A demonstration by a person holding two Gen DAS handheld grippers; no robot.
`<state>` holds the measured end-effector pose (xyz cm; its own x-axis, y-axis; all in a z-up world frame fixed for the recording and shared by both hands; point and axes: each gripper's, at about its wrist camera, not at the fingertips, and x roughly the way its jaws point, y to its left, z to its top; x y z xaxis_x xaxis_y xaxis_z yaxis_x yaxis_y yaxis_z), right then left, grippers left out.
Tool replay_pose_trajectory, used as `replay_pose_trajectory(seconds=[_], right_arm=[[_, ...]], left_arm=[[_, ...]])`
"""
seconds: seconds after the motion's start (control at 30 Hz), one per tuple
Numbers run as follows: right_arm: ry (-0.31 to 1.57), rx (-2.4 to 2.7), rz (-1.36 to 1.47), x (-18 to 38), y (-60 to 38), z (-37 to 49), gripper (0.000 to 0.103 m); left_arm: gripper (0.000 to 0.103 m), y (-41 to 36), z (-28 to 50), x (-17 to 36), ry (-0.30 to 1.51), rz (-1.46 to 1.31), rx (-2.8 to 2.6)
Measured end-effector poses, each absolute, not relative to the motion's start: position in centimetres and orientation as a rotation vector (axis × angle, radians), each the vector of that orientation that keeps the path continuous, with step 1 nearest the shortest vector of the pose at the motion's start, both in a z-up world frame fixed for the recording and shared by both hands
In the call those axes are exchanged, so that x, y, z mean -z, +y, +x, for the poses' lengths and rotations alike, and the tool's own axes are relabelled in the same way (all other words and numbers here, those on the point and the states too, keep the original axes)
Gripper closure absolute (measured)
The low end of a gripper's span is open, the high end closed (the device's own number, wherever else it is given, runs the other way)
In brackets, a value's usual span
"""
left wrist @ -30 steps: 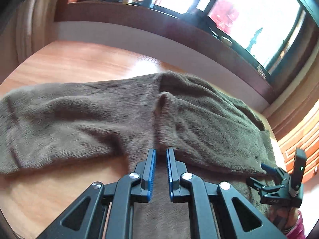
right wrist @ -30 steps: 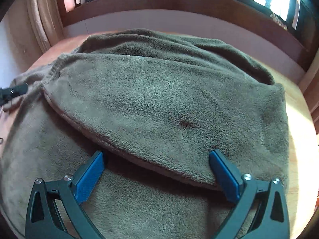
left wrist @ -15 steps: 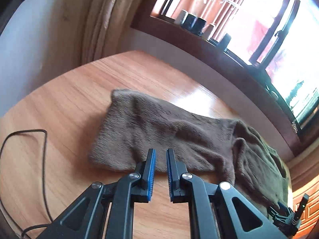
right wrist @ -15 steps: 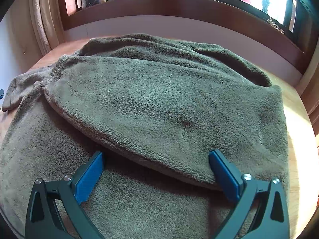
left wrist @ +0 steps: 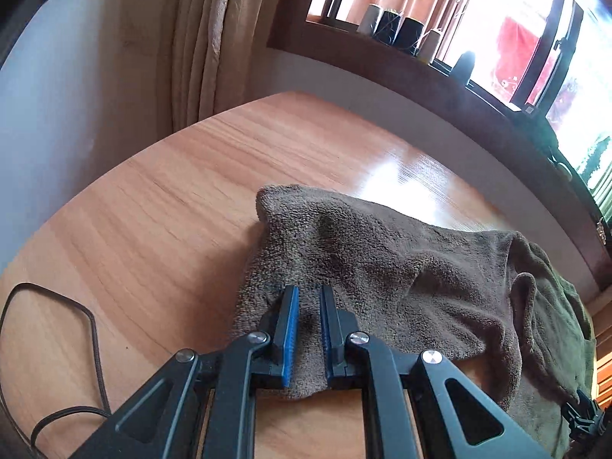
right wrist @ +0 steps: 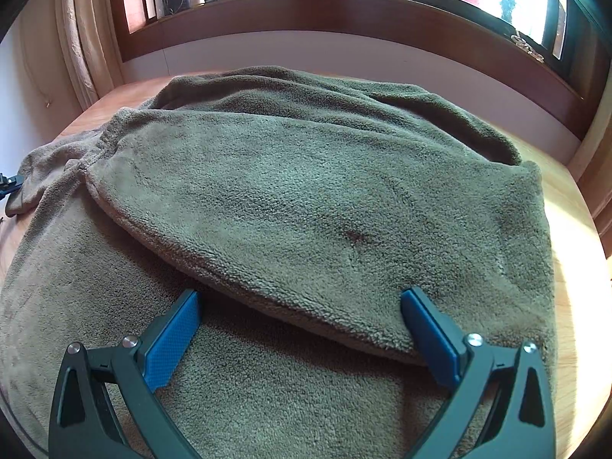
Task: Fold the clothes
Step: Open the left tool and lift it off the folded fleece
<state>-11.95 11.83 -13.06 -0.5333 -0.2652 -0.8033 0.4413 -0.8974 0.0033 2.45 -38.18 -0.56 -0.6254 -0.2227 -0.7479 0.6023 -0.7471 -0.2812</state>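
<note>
Sleeve work is the step in hand: the olive-brown fleece garment (right wrist: 306, 199) lies spread over the light wooden worktop (left wrist: 160, 206), one flap of it already doubled over the body on the right, while its long sleeve (left wrist: 382, 267) stretches out flat to the left. The left gripper (left wrist: 306, 308) sits over the near corner of the sleeve's cuff end with its blue-padded jaws drawn almost together; fleece shows in the narrow slot, but whether the pads actually pinch it I cannot tell. The right gripper (right wrist: 300, 329) hovers low over the body of the garment, jaws spread wide and holding nothing, just in front of the folded flap's curved edge. The next move, as I judge it, calls for a sure hold on the cuff, then carrying the sleeve rightward onto the body without dragging the layers beneath — the other gripper could pin the fabric. Against a second ago, the left gripper has travelled outward along the sleeve from near the shoulder to its end, bringing the dark cable (left wrist: 91, 344) at the left into view; the right one has not shifted.
</note>
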Motion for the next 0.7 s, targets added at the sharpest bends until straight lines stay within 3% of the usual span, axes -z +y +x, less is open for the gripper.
replay_pose_trajectory(seconds=[0.33, 0.7], right_arm=[[0.27, 2.43, 1.222, 13.0, 11.8, -11.8, 0.0], [0.243, 2.431, 1.216, 12.9, 11.9, -11.7, 0.0]], left_arm=[[0.092, -37.7, 1.9, 0.2, 0.723, 0.933, 2.368], [0.092, -26.8, -0.7, -10.6, 0.352, 0.637, 2.715]])
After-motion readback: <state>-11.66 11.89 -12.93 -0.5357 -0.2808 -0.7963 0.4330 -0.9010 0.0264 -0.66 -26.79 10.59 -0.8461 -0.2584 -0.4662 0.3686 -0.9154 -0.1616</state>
